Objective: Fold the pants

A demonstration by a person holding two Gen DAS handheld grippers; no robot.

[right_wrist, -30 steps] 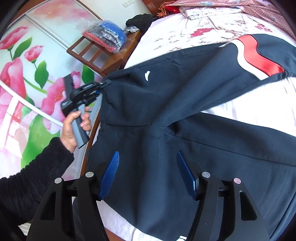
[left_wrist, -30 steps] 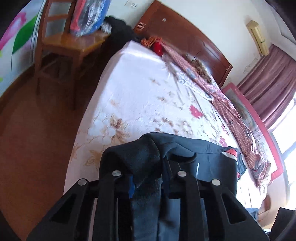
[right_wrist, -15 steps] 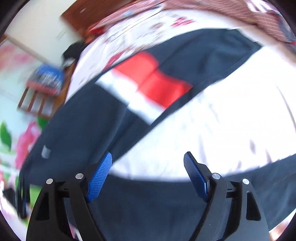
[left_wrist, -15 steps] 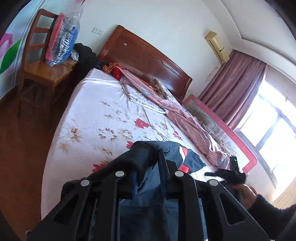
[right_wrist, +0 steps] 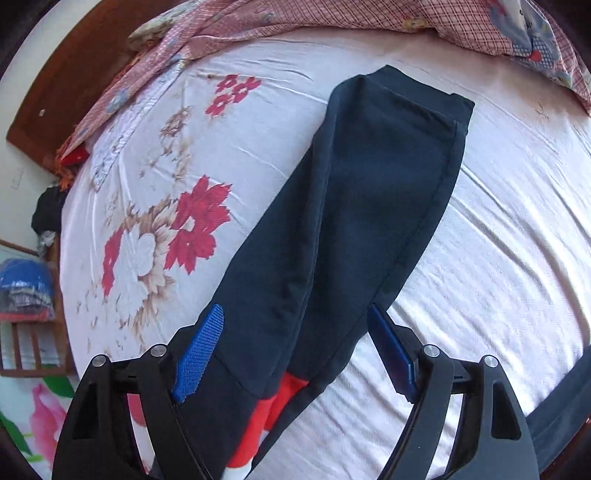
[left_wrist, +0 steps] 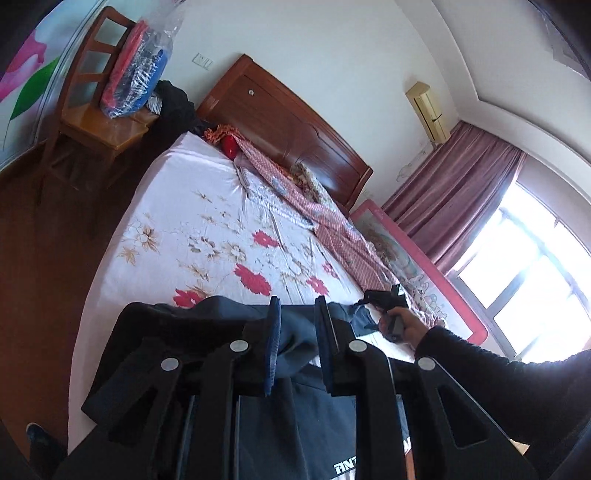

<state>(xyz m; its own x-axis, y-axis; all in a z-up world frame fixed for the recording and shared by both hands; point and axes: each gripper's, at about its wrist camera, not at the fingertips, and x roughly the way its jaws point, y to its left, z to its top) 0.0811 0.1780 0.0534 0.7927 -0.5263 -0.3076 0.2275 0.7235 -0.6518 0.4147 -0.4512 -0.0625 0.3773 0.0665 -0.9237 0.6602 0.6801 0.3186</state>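
The dark navy pants [right_wrist: 369, 206] with a red and white panel lie on the floral bed sheet [right_wrist: 498, 258]; one leg stretches away to its cuff. My right gripper [right_wrist: 299, 339] is open and empty, its blue pads either side of that leg just above it. My left gripper [left_wrist: 297, 328] is shut on a bunched part of the pants [left_wrist: 295, 336] at the near bed edge. The right gripper [left_wrist: 388, 310] also shows in the left wrist view, held by a hand at the far side.
A checked pink blanket [right_wrist: 332, 26] lies along the far side of the bed, by the wooden headboard [left_wrist: 295, 122]. A wooden chair [left_wrist: 96, 122] with a bagged bundle stands left of the bed. A window and curtains are at right.
The right gripper has swept from the pants' seat along the leg toward the cuff. The left gripper has kept its hold and swung its view up toward the headboard and window.
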